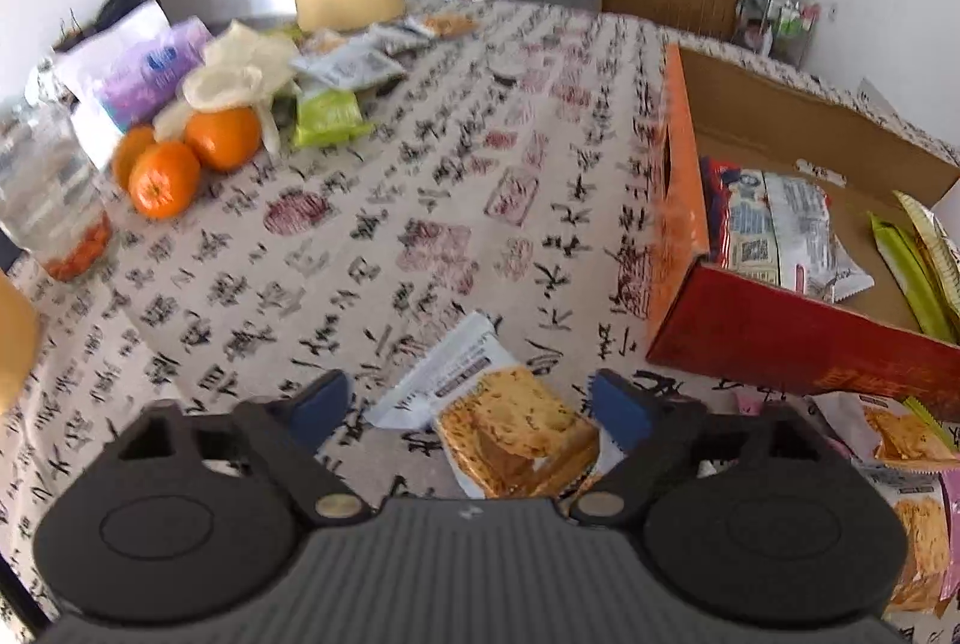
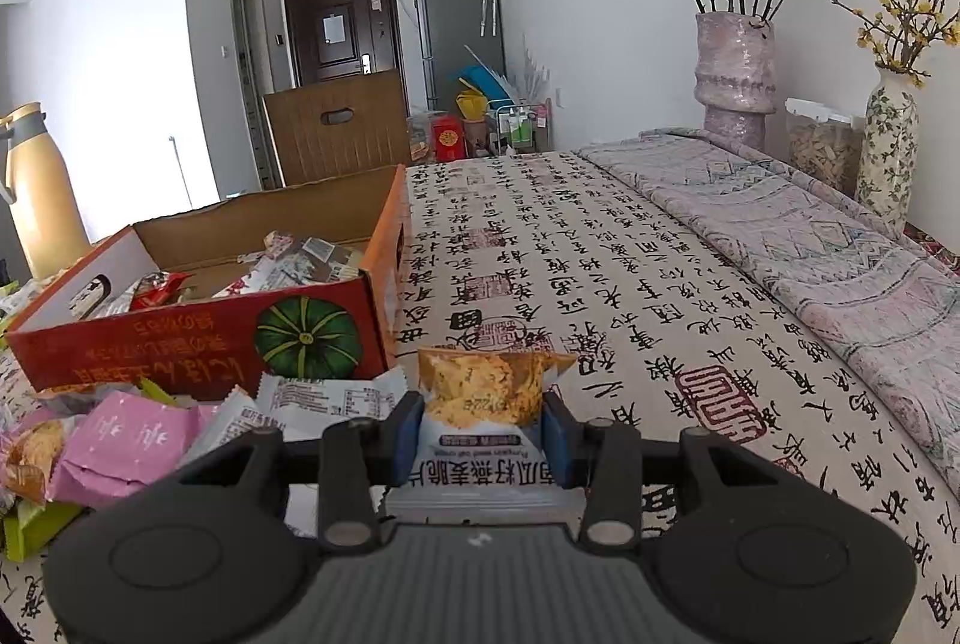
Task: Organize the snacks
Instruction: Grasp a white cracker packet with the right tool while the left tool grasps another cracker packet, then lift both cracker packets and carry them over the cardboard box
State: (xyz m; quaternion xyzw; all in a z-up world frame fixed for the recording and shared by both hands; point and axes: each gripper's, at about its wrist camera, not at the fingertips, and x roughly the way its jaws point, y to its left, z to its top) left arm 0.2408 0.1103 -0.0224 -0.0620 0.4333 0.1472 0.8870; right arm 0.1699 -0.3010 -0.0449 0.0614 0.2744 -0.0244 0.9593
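- Tabletop (image 1: 372, 200): snack packets lie loose along its near edge.
- Box (image 2: 198, 338): open-topped beside them, already holding packets, apparently the collecting place.
- Right hand-held gripper (image 2: 480, 437): clamped on a cracker packet (image 2: 489, 392), lifted clear.
- Left hand-held gripper (image 1: 471, 407): jaws apart, straddling another cracker pack (image 1: 510, 434), pads not pressing.

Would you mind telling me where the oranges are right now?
In the left wrist view, the oranges sit on the tablecloth at the left, between a clear plastic container and a green snack packet.
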